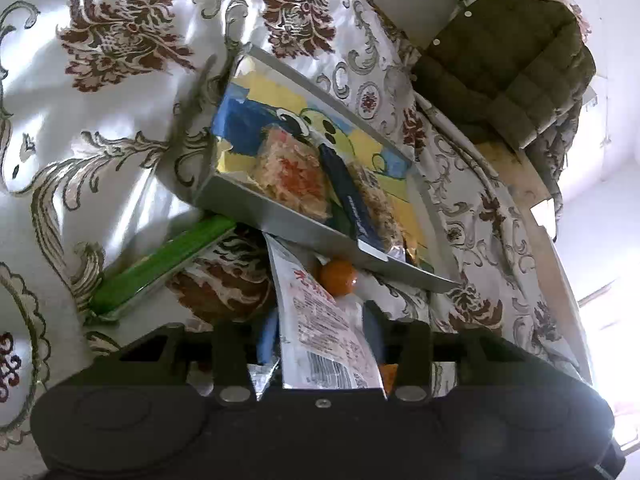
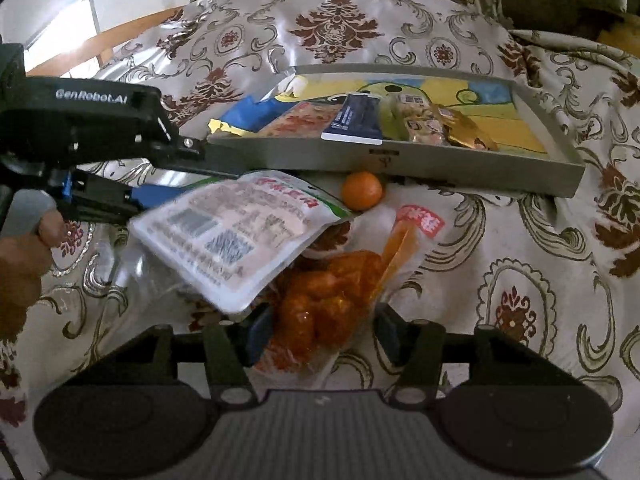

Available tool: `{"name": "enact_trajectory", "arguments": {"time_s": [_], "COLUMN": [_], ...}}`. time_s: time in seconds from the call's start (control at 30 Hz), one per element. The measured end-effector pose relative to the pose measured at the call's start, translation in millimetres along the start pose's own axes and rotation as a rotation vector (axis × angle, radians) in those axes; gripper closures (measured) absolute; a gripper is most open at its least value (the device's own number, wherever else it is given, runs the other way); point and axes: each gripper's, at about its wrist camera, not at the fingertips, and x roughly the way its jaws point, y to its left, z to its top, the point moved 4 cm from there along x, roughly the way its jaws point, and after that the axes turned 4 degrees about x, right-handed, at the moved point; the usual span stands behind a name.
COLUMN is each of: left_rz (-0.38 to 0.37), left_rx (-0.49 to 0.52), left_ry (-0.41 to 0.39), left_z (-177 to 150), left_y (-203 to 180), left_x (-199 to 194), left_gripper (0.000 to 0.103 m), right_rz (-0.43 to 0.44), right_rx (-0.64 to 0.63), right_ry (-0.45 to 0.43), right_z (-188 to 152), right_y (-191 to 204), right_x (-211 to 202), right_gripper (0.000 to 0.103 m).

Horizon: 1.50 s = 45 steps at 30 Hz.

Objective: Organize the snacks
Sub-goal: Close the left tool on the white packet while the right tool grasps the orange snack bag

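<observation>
My left gripper [image 1: 320, 332] is shut on a white snack packet [image 1: 324, 328] with red print and barcodes, held above the cloth; the same packet [image 2: 232, 232] and the left gripper [image 2: 136, 200] show in the right wrist view, left of centre. A grey tray [image 2: 400, 156] with a cartoon-printed floor holds several snack packs and a dark blue packet [image 2: 354, 122]. My right gripper [image 2: 320, 328] is open around an orange snack bag [image 2: 328, 296] lying on the cloth. A small orange fruit [image 2: 362, 191] sits against the tray's near wall.
A green flat packet [image 1: 160, 264] lies on the floral cloth left of the tray [image 1: 280, 216]. A dark olive quilted jacket [image 1: 508, 68] lies at the upper right. The patterned cloth [image 2: 520, 280] covers the whole surface.
</observation>
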Motion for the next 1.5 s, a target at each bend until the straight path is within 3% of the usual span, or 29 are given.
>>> {"name": "enact_trajectory", "arguments": {"time_s": [0.3, 0.57, 0.73, 1.0, 1.33, 1.43, 1.5], "left_rz": [-0.010, -0.034, -0.102, -0.123, -0.044, -0.022, -0.010], "left_rx": [0.126, 0.054, 0.070, 0.094, 0.077, 0.107, 0.117], "left_ry": [0.013, 0.014, 0.011, 0.004, 0.029, 0.029, 0.022], "left_z": [-3.0, -1.4, -1.8, -0.2, 2.0, -0.1, -0.2], "left_y": [-18.6, -4.1, -13.3, -25.3, -19.7, -24.3, -26.5], "left_x": [-0.4, 1.6, 3.9, 15.6, 32.9, 32.9, 30.8], "left_gripper": [0.064, 0.064, 0.069, 0.071, 0.072, 0.077, 0.084], "right_rz": [-0.002, -0.012, -0.032, -0.004, 0.023, 0.044, 0.050], "right_rx": [-0.001, 0.004, -0.024, 0.004, 0.027, 0.065, 0.075], "right_ry": [-0.003, -0.007, -0.015, -0.023, -0.040, -0.036, -0.041], "right_z": [-0.3, 0.1, -0.1, 0.6, 1.4, 2.4, 2.7], "right_y": [1.4, 0.2, 4.2, 1.5, -2.2, -7.3, -8.6], "right_x": [0.7, -0.8, -0.9, 3.3, 9.0, 12.8, 12.1], "right_gripper": [0.042, 0.040, 0.040, 0.040, 0.037, 0.036, 0.042]}}
